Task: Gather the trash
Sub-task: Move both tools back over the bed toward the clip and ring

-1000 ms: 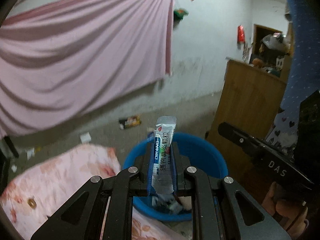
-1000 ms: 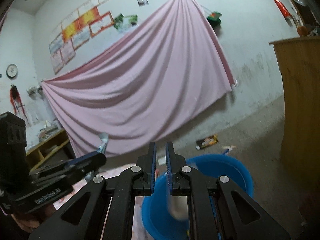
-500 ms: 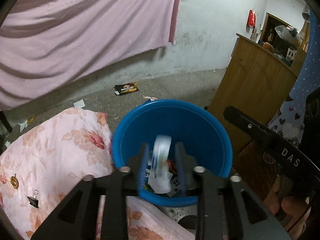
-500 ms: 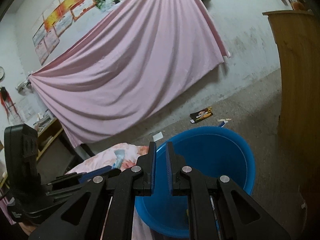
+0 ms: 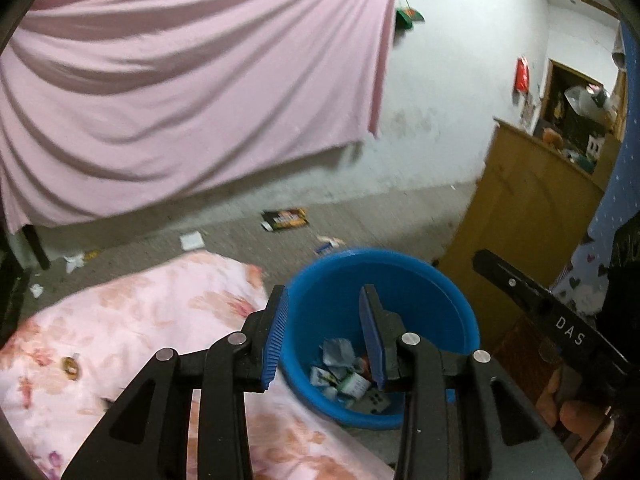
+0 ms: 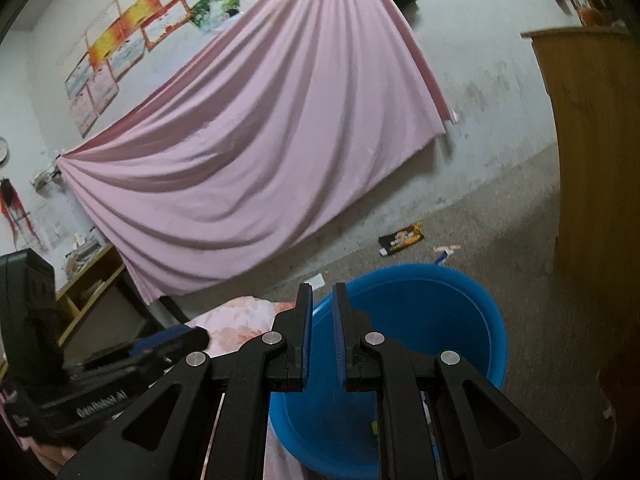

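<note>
Pink cloth [image 5: 180, 92] is draping across a pale wall, and below it a grey floor [image 5: 224, 224] is lying strewn with litter. One landmark is anchoring everything — a blue bucket [image 5: 460, 312] standing on the floor beside a bed with a floral quilt [image 5: 132, 320]. Inside the bucket, crumpled wrappers [image 5: 340, 368] are piling at the bottom. Beyond the bucket, toward the wall, a dark snack packet [image 5: 285, 219] and small paper scraps [image 5: 191, 240] are waiting on the floor, well apart from it. A wooden cabinet [image 5: 520, 220] is standing just behind the bucket.

Trouble from here is likely coming from reach: the remaining litter is lying flat on the floor, so thin pieces may be slipping out of a shallow pinch, and either tool swinging low near the bucket may be knocking its rim and tipping it.

Above the bucket, the left gripper [image 5: 324, 328] is hovering with its blue-padded fingers [image 5: 276, 340] partly apart and holding nothing — only the bucket's inside is showing between them. The right gripper [image 6: 322, 336] is hovering over the bucket's near rim, its fingers [image 6: 306, 332] drawn nearly together, empty.
</note>
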{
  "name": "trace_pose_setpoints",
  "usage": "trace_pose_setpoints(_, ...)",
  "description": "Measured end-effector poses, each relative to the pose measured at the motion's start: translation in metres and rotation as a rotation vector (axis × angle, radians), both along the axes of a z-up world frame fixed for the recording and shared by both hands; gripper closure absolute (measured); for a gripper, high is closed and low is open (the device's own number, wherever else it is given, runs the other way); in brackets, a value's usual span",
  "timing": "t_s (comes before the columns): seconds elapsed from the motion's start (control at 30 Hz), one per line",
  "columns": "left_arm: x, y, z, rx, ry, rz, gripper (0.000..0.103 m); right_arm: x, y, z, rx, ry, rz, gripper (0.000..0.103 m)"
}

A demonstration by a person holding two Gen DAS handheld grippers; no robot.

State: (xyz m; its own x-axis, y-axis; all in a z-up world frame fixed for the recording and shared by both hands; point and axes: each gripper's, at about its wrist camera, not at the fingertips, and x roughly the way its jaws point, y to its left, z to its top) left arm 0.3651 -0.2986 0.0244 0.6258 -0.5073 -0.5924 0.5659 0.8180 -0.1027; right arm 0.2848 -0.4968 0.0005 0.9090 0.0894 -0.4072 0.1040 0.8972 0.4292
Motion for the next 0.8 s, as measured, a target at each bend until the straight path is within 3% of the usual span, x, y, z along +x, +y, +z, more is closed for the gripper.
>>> trace_pose_setpoints(0.13,-0.008,0.034,0.02,-0.027,-0.075,0.079,0.061,-0.001,0.013,0.01,-0.038,-0.047,0.012,0.094)
trace_pose_setpoints(0.23,-0.015,0.063,0.031,-0.035,-0.127,0.142,0.06,-0.001,0.029,0.02,-0.067,-0.09,0.029,0.093)
trace_pose_setpoints(0.33,-0.022,0.098,0.042,-0.062,-0.176,0.217,0.043,0.0,0.046,0.029,-0.1,-0.134,0.057,0.092)
trace_pose_setpoints(0.4,-0.027,0.119,0.046,-0.08,-0.207,0.266,0.035,0.002,0.06,0.034,-0.125,-0.165,0.075,0.081)
trace_pose_setpoints(0.43,-0.03,0.133,0.049,-0.091,-0.226,0.296,0.026,0.002,0.067,0.036,-0.134,-0.181,0.084,0.069)
trace_pose_setpoints(0.47,-0.031,0.142,0.049,-0.097,-0.239,0.318,0.018,0.003,0.073,0.038,-0.139,-0.196,0.094,0.064)
trace_pose_setpoints(0.57,-0.041,0.175,0.052,-0.122,-0.299,0.404,0.004,0.007,0.095,0.044,-0.157,-0.239,0.125,0.064)
trace_pose_setpoints(0.73,-0.057,0.222,0.049,-0.171,-0.366,0.505,0.002,0.015,0.134,0.05,-0.185,-0.3,0.177,0.052)
trace_pose_setpoints(0.8,-0.063,0.236,0.047,-0.163,-0.39,0.534,0.002,0.015,0.146,0.051,-0.189,-0.321,0.194,0.038)
